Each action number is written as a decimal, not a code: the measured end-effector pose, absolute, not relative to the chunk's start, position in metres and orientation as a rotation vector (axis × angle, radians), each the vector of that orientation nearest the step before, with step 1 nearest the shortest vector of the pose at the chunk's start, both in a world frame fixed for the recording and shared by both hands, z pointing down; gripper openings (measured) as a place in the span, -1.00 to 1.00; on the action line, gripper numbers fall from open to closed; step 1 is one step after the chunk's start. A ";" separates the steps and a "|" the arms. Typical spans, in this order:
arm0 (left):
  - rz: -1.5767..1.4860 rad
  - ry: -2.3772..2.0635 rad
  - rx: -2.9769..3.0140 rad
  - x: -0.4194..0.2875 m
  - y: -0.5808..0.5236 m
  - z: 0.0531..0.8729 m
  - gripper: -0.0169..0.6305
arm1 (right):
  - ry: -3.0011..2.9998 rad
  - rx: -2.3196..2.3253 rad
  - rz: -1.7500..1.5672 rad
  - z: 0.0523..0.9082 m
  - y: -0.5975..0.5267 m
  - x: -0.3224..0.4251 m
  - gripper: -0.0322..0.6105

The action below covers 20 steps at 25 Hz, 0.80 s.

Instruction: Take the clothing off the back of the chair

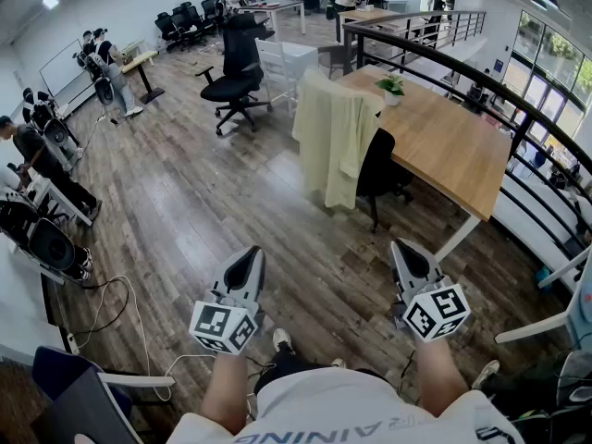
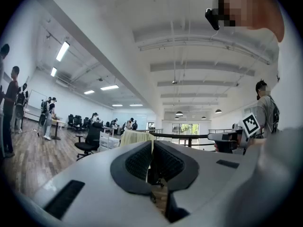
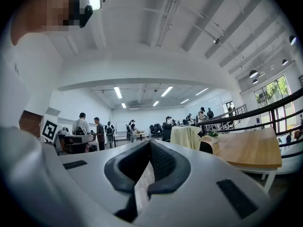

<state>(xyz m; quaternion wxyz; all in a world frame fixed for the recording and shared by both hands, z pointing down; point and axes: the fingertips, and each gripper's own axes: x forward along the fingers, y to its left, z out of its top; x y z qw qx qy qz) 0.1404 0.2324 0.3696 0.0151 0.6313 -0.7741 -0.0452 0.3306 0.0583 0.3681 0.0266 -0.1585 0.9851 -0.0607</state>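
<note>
One pale yellow cloth garment [image 1: 335,137] hung over the back of one black office chair [image 1: 379,169] at the long wooden bench [image 1: 444,141], which carried one small potted plant [image 1: 392,86]. The two grippers, left gripper [image 1: 248,259] and right gripper [image 1: 408,252], were well apart from the garment. Each had its two fingers closed together on nothing.

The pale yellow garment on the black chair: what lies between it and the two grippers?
Only bare brown wooden floor, as the head view shows, from the left gripper and right gripper to the pale yellow garment.
</note>
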 end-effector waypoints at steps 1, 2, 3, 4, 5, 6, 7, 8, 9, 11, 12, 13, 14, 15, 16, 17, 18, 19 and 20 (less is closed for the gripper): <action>-0.141 -2.408 1.965 0.141 0.232 0.370 -0.82 | 3.044 -0.485 -0.184 0.368 0.058 0.330 -0.83; -0.142 -2.407 1.964 0.141 0.232 0.371 -0.82 | 3.045 -0.481 -0.181 0.369 0.059 0.330 -0.83; -0.143 -2.406 1.964 0.140 0.232 0.372 -0.82 | 3.045 -0.479 -0.180 0.369 0.059 0.329 -0.83; -0.144 -2.404 1.963 0.140 0.233 0.372 -0.82 | 3.043 -0.477 -0.180 0.369 0.059 0.329 -0.83; -0.143 -2.402 1.964 0.140 0.234 0.372 -0.82 | 3.039 -0.477 -0.182 0.369 0.059 0.328 -0.83; -0.141 -2.400 1.965 0.139 0.234 0.371 -0.82 | 3.037 -0.478 -0.185 0.369 0.060 0.328 -0.83; -0.138 -2.397 1.965 0.139 0.235 0.371 -0.82 | 3.037 -0.480 -0.187 0.368 0.061 0.328 -0.83; -0.136 -2.394 1.965 0.139 0.236 0.370 -0.82 | 3.039 -0.480 -0.188 0.368 0.062 0.327 -0.83; -0.135 -2.393 1.964 0.139 0.237 0.370 -0.82 | 3.039 -0.478 -0.187 0.368 0.062 0.327 -0.83; -0.133 -2.398 1.961 0.137 0.238 0.369 -0.82 | 3.038 -0.479 -0.194 0.369 0.062 0.325 -0.83; -0.133 -2.399 1.960 0.136 0.238 0.370 -0.82 | 3.034 -0.482 -0.204 0.370 0.061 0.324 -0.83; -0.133 -2.399 1.958 0.134 0.238 0.371 -0.82 | 3.029 -0.480 -0.216 0.372 0.059 0.322 -0.83; -0.133 -2.398 1.954 0.132 0.237 0.373 -0.82 | 3.024 -0.474 -0.229 0.374 0.058 0.319 -0.83; -0.133 -2.396 1.950 0.129 0.237 0.375 -0.82 | 3.020 -0.465 -0.240 0.376 0.058 0.317 -0.83; -0.134 -2.395 1.945 0.127 0.238 0.377 -0.82 | 3.018 -0.456 -0.248 0.377 0.058 0.314 -0.83; -0.136 -2.395 1.940 0.123 0.238 0.379 -0.82 | 3.017 -0.449 -0.254 0.377 0.058 0.311 -0.83; -0.138 -2.395 1.936 0.120 0.237 0.380 -0.82 | 3.016 -0.446 -0.258 0.378 0.058 0.308 -0.83; -0.141 -2.394 1.934 0.116 0.237 0.380 -0.82 | 3.017 -0.447 -0.260 0.378 0.056 0.304 -0.83; -0.144 -2.393 1.935 0.111 0.235 0.380 -0.82 | 3.021 -0.451 -0.260 0.378 0.055 0.300 -0.83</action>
